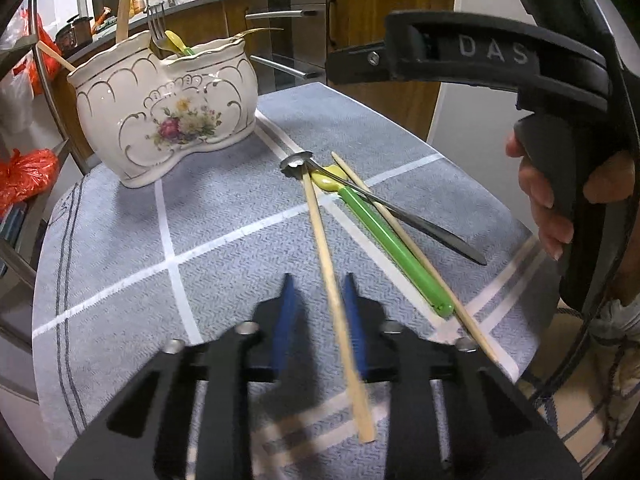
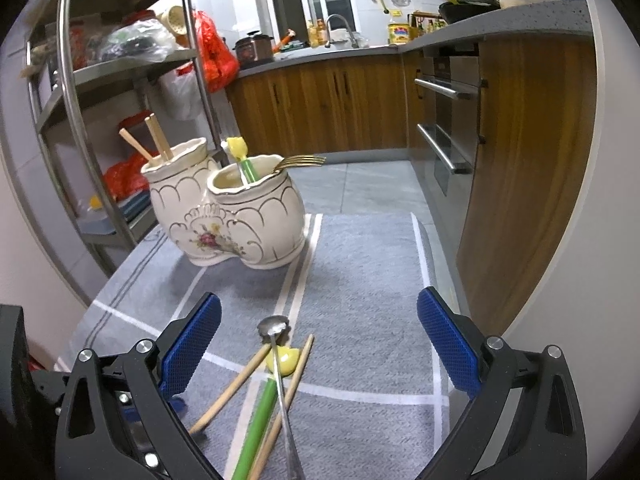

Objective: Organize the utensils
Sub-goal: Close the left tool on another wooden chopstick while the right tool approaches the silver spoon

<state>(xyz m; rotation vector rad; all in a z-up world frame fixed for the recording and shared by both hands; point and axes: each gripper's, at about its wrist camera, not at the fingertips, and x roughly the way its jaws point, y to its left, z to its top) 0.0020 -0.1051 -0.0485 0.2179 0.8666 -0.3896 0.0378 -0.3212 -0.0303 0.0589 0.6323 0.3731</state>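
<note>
On the grey cloth (image 1: 224,208) lies a pile of utensils: two wooden chopsticks, a green-handled yellow spoon (image 1: 384,236) and a metal spoon (image 1: 400,208). My left gripper (image 1: 318,280) is low over the near end of one chopstick (image 1: 320,232). That chopstick runs between the blue pads against the right one, with a gap to the left pad. My right gripper (image 2: 320,344) is wide open above the metal spoon (image 2: 276,332) and the yellow spoon (image 2: 286,360), holding nothing. The white flowered ceramic holder (image 2: 240,220) has chopsticks in one compartment, a fork and a yellow spoon in the other.
A metal shelf rack (image 2: 72,80) with red bags stands left of the table. Wooden cabinets (image 2: 320,108) and an oven (image 2: 448,120) lie behind and to the right. A person's hand (image 1: 540,200) on the right gripper's black handle fills the right of the left wrist view.
</note>
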